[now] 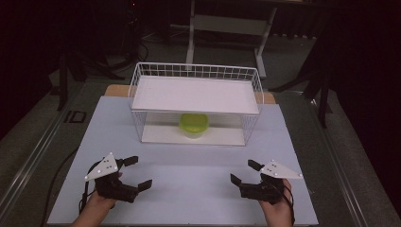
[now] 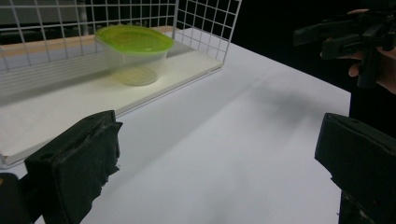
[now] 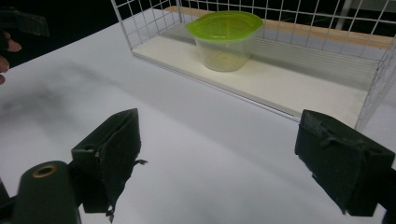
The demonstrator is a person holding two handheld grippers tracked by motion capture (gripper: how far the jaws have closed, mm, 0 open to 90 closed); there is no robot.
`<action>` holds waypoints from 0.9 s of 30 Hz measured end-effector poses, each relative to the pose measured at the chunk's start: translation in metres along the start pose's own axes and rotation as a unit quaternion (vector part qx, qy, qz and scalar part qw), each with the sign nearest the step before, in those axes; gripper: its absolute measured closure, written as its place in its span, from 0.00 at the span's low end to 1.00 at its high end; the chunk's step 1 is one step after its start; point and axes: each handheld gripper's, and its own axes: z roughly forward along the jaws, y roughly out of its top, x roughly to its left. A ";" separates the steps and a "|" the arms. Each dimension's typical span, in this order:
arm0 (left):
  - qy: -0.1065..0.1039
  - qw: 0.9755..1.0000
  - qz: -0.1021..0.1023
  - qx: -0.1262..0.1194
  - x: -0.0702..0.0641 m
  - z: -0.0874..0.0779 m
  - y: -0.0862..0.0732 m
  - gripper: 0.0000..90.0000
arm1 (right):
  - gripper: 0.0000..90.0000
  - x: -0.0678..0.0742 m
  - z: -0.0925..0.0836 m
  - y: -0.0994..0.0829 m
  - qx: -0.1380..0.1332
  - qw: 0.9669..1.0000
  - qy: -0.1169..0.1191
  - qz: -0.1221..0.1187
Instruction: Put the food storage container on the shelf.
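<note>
A clear plastic container with a lime-green lid (image 1: 194, 125) sits on the lower shelf of the white wire rack (image 1: 142, 82) at the back of the pale tabletop (image 1: 189, 184). The left hand-held gripper (image 1: 137, 173) and right hand-held gripper (image 1: 243, 172) rest near the front edge, jaws spread wide and empty.

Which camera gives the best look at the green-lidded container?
The right gripper view: the container is sharp, with lid and clear body fully visible. The left gripper view shows it slightly blurred behind wires; the high view shows it small under the rack's upper shelf.
</note>
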 end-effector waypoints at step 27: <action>-0.003 1.000 0.028 0.004 -0.005 0.004 -0.014 0.01 | 0.16 -0.015 0.008 -0.028 0.038 0.999 0.015 -0.018</action>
